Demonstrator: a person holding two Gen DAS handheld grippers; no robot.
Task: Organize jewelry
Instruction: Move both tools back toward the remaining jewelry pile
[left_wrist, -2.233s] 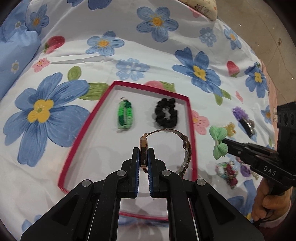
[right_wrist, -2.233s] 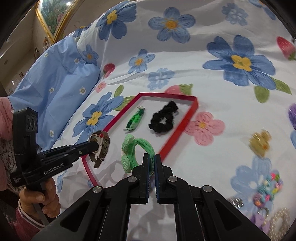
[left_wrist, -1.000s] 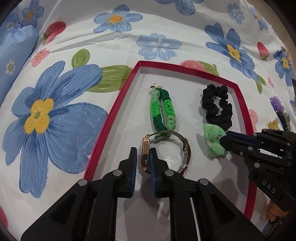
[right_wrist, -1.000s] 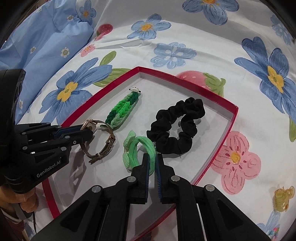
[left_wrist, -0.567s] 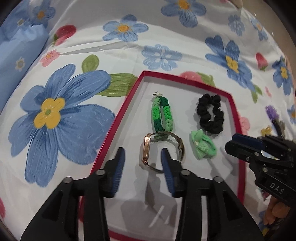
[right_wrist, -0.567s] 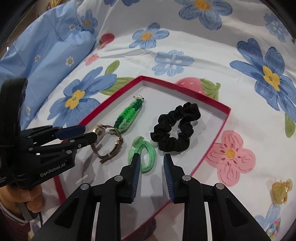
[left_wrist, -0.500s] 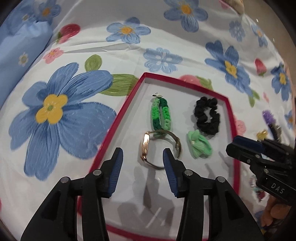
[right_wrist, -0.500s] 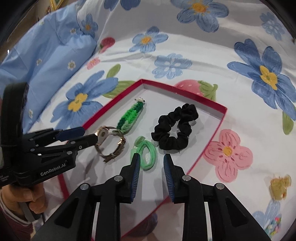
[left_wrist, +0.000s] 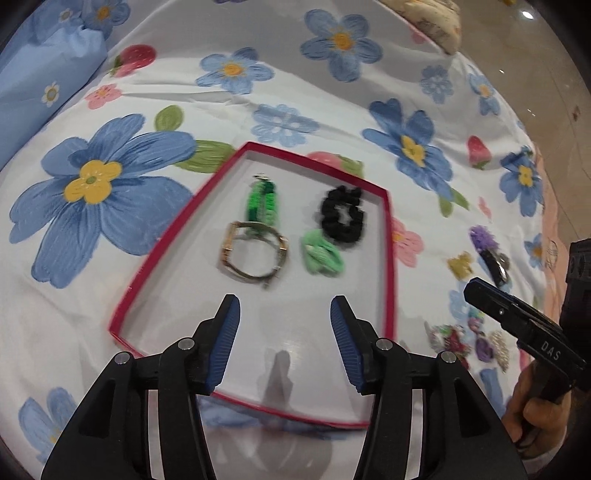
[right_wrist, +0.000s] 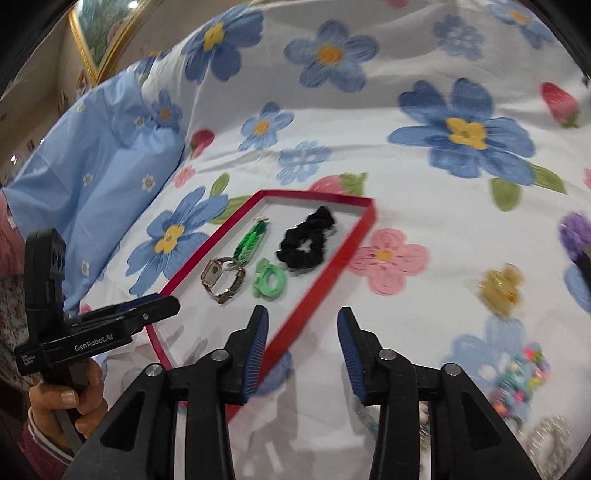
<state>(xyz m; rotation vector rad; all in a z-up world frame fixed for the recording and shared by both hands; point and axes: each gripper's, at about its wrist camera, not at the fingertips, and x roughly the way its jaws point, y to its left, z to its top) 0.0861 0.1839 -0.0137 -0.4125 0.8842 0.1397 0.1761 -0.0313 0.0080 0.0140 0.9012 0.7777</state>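
Floral bedsheet (left_wrist: 92, 295) bearing a red-rimmed tray (left_wrist: 388, 258); left gripper (left_wrist: 284, 347) and right gripper (right_wrist: 301, 350) both gape wide, holding nothing. In the tray: black scrunchie (left_wrist: 341, 216), watch (left_wrist: 255, 254) touching green braided bracelet (left_wrist: 262, 201), light-green hair tie (left_wrist: 321, 253). Only the right view shows the watch face and a gilt picture frame (right_wrist: 86, 51).

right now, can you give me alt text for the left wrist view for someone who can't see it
A red-rimmed tray on a floral bedsheet holds a green braided bracelet, a black scrunchie, a gold watch and a light green hair tie. The left gripper hovers open before them, empty; the right gripper sits at right.
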